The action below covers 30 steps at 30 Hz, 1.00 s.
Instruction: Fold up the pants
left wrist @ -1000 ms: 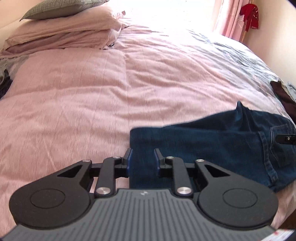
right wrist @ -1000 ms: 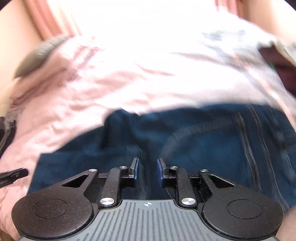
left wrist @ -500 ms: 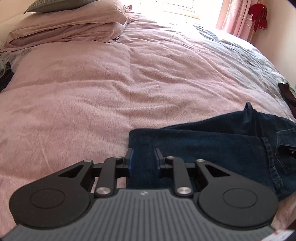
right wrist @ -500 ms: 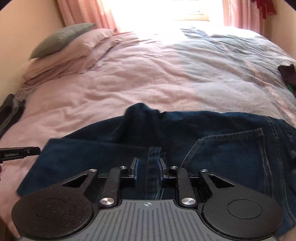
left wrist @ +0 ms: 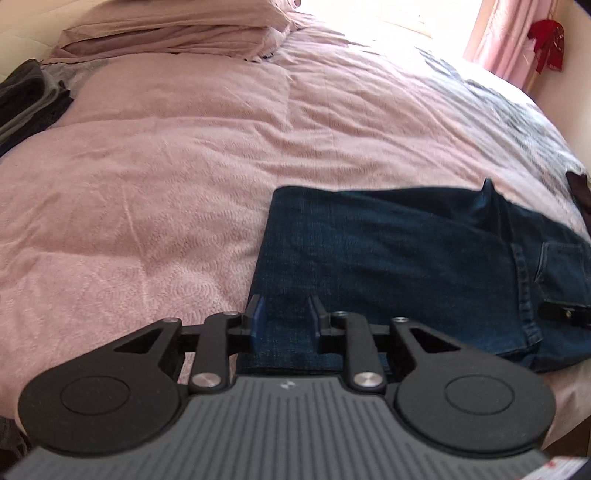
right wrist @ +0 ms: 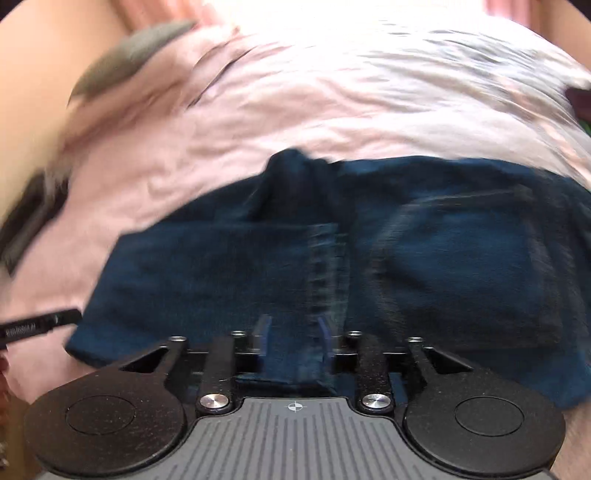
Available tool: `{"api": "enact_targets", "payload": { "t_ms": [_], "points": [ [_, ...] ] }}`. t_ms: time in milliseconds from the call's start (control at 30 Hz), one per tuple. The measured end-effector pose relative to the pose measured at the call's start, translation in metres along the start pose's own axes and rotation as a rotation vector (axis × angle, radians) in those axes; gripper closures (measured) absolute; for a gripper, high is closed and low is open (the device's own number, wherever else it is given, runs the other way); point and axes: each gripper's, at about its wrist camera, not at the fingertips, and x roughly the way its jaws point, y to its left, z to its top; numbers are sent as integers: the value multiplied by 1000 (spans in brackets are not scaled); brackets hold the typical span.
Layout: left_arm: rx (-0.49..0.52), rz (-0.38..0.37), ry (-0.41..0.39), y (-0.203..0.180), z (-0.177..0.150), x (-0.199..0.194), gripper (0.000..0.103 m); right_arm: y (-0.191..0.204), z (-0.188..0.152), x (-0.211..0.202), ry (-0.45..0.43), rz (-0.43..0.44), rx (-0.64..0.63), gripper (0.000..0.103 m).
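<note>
Dark blue jeans (left wrist: 388, 266) lie folded on the pink bedcover (left wrist: 166, 177), the leg hems laid over the seat beside a back pocket (left wrist: 561, 266). My left gripper (left wrist: 283, 319) hovers over the near left corner at the fold, open, with flat denim showing between its blue pads. My right gripper (right wrist: 293, 330) is open over the hem seam (right wrist: 327, 266) at the jeans' (right wrist: 221, 277) near edge; that view is blurred. Each gripper's tip shows in the other's view: the right gripper's tip (left wrist: 565, 314), the left gripper's tip (right wrist: 40, 321).
Pink pillows (left wrist: 177, 29) are stacked at the head of the bed, with dark clothes (left wrist: 26, 96) at the far left edge. A dark garment (left wrist: 580, 184) lies at the right edge. Pink curtains (left wrist: 506, 40) and a red item (left wrist: 548, 40) hang beyond.
Both views have shifted and the jeans sit larger and nearer in the left wrist view. Both grippers' finger gaps look slightly wider. The right wrist view is blurred by motion again.
</note>
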Motion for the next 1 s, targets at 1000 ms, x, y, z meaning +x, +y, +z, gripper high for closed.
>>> {"api": "enact_targets", "payload": {
  "t_ms": [1000],
  "points": [
    [-109,-17,76,-21,-25,-7,76,-151,-23,-72,-54,-215,374,53]
  ]
}}
